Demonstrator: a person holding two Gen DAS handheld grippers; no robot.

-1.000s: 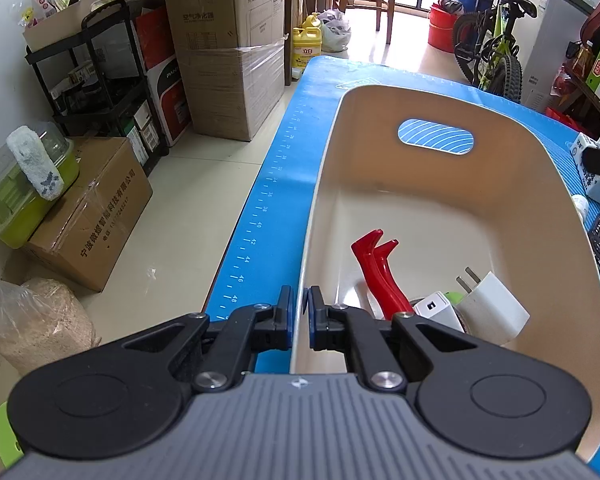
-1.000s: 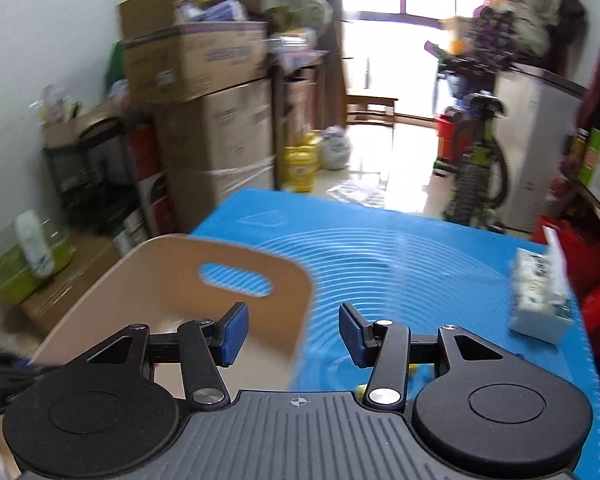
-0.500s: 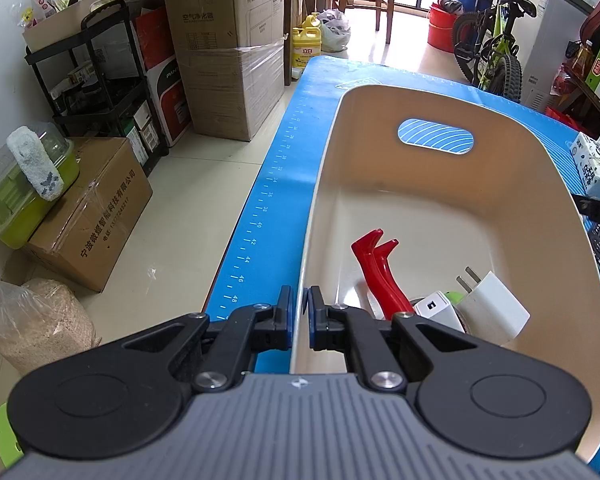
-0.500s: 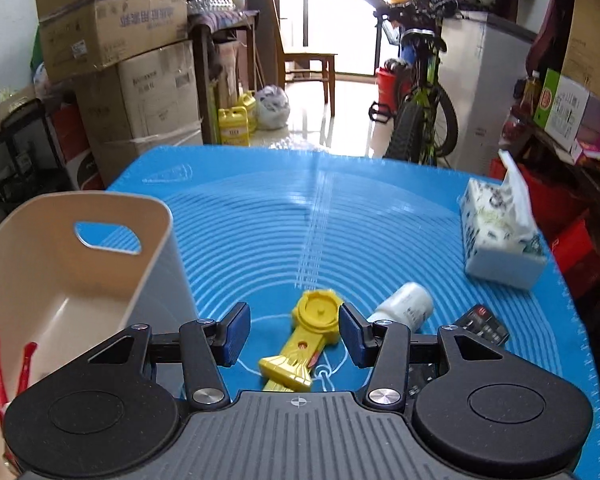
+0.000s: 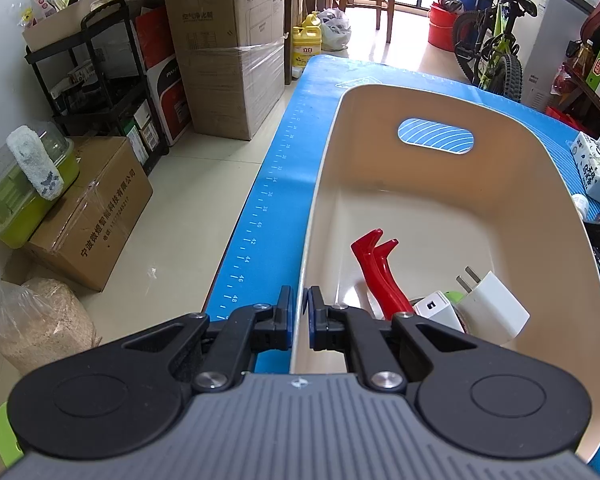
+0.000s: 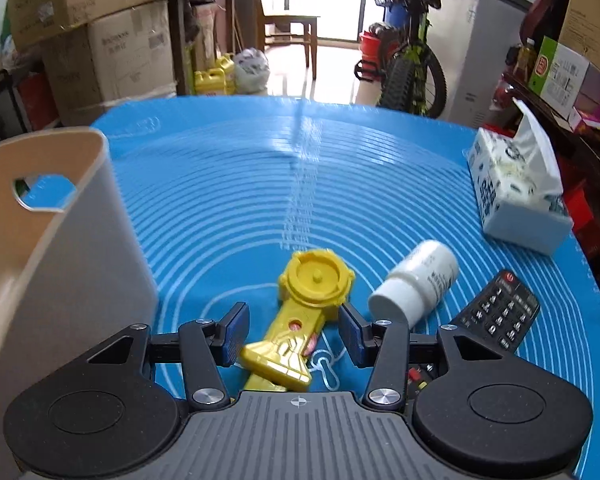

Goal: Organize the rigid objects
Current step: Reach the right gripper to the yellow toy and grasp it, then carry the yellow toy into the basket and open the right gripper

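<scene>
A cream plastic bin (image 5: pixel 440 184) stands on the blue mat (image 6: pixel 300 184). My left gripper (image 5: pixel 299 316) is shut on the bin's near-left rim. Inside lie a red clip (image 5: pixel 380 272), a white plug adapter (image 5: pixel 494 308) and a small white charger (image 5: pixel 438 310). My right gripper (image 6: pixel 292 330) is open, low over the mat, its jaws on either side of a yellow toy launcher (image 6: pixel 300 312). A white pill bottle (image 6: pixel 416 286) lies on its side to the right, then a black remote (image 6: pixel 500 312). The bin's outer wall (image 6: pixel 84 264) is at the left.
A tissue pack (image 6: pixel 516 196) stands on the mat at the far right; it also shows in the left wrist view (image 5: pixel 596 168). Cardboard boxes (image 5: pixel 228 60), a black rack (image 5: pixel 96 80) and a bicycle (image 6: pixel 412 64) stand on the floor beyond the table.
My right gripper has swung right from the bin and come down over the yellow toy, which now lies between its open jaws. The left gripper and bin have not moved.
</scene>
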